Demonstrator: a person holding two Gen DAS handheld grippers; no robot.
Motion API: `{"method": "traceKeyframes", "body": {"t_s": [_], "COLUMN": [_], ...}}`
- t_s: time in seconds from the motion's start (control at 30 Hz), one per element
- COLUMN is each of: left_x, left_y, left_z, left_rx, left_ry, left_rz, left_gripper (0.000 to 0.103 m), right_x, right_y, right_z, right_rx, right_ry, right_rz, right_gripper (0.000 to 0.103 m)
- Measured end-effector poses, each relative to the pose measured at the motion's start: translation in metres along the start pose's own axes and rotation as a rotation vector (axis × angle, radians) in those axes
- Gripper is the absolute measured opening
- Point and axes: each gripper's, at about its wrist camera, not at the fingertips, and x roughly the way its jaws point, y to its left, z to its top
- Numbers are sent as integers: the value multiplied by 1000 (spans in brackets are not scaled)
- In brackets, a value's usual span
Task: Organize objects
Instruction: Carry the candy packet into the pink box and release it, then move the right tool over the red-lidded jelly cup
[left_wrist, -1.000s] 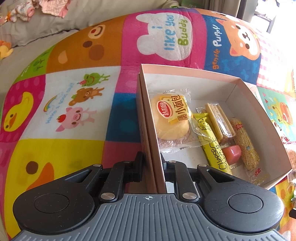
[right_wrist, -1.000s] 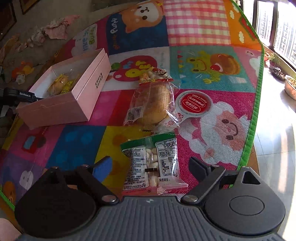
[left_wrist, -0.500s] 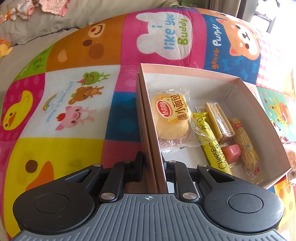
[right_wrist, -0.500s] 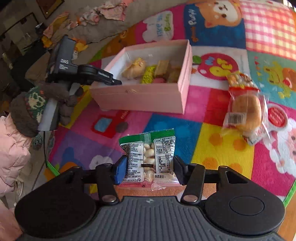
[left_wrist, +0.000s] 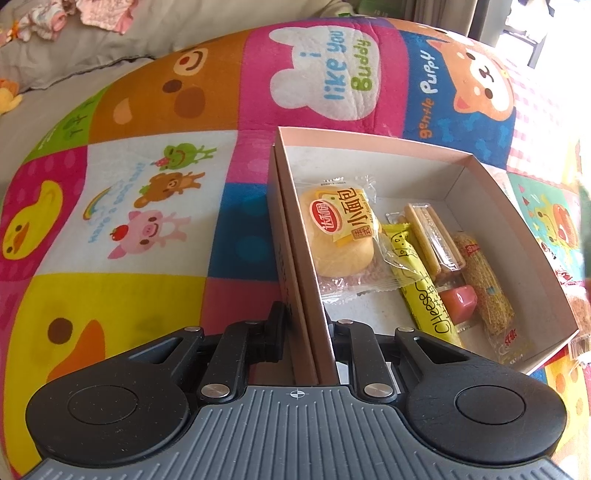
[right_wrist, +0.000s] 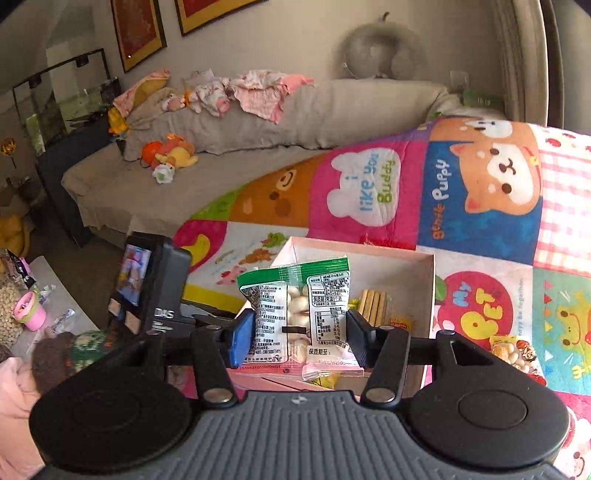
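Note:
A pink cardboard box (left_wrist: 491, 192) lies open on a colourful play mat. My left gripper (left_wrist: 306, 325) is shut on the box's near left wall. Inside lie a wrapped bun (left_wrist: 341, 236), a yellow cheese stick (left_wrist: 421, 280), a wafer pack (left_wrist: 434, 236), a pink jelly cup (left_wrist: 458, 302) and a grainy snack bar (left_wrist: 484, 280). My right gripper (right_wrist: 299, 336) is shut on a green-topped snack packet (right_wrist: 295, 310) and holds it in the air just before the box (right_wrist: 424, 266).
The left gripper's body (right_wrist: 162, 288) shows at the box's left side in the right wrist view. A small snack bag (right_wrist: 511, 350) lies on the mat (right_wrist: 480, 206) to the right. A grey sofa (right_wrist: 221, 147) with clothes and toys stands behind.
My right gripper has closed on the snack packet, lifted it off the mat and carried it over to the box. My left gripper has stayed clamped on the box wall.

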Motion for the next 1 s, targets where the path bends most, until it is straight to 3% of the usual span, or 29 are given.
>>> {"method": "traceKeyframes", "body": {"t_s": [0.2,0.33,0.4,0.63,0.83,1.0], "left_x": [0,0,0,-1,-1,0], "left_y": [1,2,2,2,1,-3], "left_z": [-1,-1,-1,-1,-1,1], "left_rx": [-4,-7,-6,-9,-13,-13], "left_ry": [-5,-6,-5,-6,-2,7], "left_rz": [-9,-15,-14,-13,-3,10], "left_gripper": [19,19,19,19,18,18], "right_x": [42,60,59,21,-30,-53], "right_y": [-18,-33,-36,-61,-111,-150], "right_z": [1,-1,-4,-13,-42,-77], "right_rx": [154,286,306,274,266,287], "right_ry": [49,95,81,-20,-110,-80], "right_rz": [-12,112,113,-23,-263,-451], "right_gripper": [53,60,65,75,83,84]}}
